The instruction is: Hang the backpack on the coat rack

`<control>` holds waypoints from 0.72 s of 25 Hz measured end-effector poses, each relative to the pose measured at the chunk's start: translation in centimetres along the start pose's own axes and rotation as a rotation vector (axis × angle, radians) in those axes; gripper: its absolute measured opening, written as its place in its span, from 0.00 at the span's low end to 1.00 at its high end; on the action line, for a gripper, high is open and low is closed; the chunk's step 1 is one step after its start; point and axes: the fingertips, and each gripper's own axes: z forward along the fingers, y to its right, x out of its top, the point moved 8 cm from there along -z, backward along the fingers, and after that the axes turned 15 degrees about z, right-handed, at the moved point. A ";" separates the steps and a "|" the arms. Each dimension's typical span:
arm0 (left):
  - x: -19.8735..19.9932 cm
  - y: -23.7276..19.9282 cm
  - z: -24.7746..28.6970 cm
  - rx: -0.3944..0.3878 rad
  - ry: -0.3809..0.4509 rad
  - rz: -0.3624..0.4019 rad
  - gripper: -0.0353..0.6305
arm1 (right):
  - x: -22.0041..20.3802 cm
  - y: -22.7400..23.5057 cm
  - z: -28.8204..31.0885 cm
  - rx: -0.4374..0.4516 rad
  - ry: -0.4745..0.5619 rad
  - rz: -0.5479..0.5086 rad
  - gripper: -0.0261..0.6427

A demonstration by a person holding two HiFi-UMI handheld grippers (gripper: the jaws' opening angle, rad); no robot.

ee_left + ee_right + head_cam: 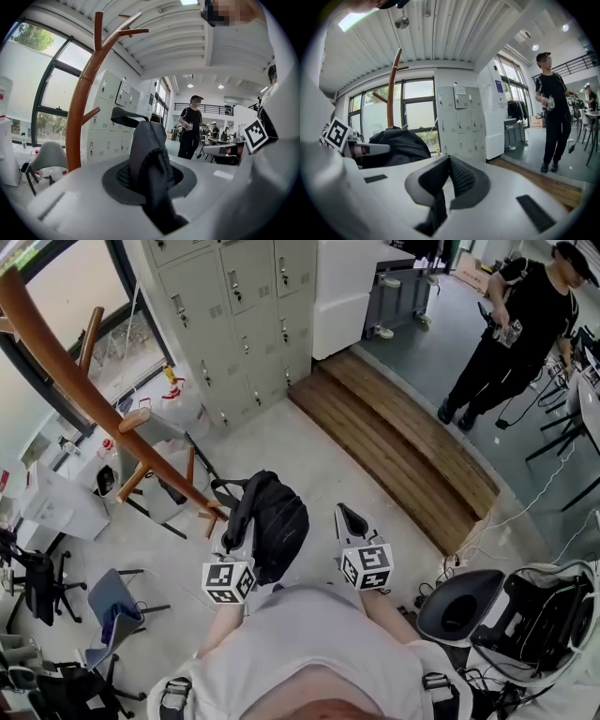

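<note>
A black backpack (275, 519) hangs from my left gripper (237, 538), which is shut on a grey-black strap (149, 157) of it. The strap runs up between the jaws in the left gripper view. The wooden coat rack (82, 388) leans across the left of the head view, its lower pegs (193, 486) just left of the backpack. In the left gripper view the rack's trunk (76, 123) stands ahead to the left. My right gripper (346, 516) is beside the backpack on its right, its jaws together with nothing between them (447, 161). From the right gripper view the backpack (399, 144) shows to the left.
Grey lockers (234, 310) stand ahead, with a wooden step (403, 437) to their right. A person in black (517, 329) stands at the far right. Chairs (111, 607) and cluttered desks (56, 502) lie to the left. A black seat (459, 607) and cables lie on the right.
</note>
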 end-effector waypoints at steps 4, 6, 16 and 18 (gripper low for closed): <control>-0.9 -0.7 0.0 0.006 -0.014 -0.010 0.17 | -0.3 -0.5 0.3 -0.002 -0.009 -0.002 0.05; -1.5 -0.9 0.0 0.013 -0.026 -0.017 0.17 | -0.6 -0.7 0.4 0.000 -0.016 -0.003 0.05; -3.7 -0.9 -0.6 0.032 -0.078 -0.051 0.17 | -1.2 -1.0 0.5 0.005 -0.036 0.001 0.05; -4.0 -0.6 -0.8 0.032 -0.086 -0.050 0.17 | -1.4 -1.0 0.4 0.008 -0.041 0.004 0.05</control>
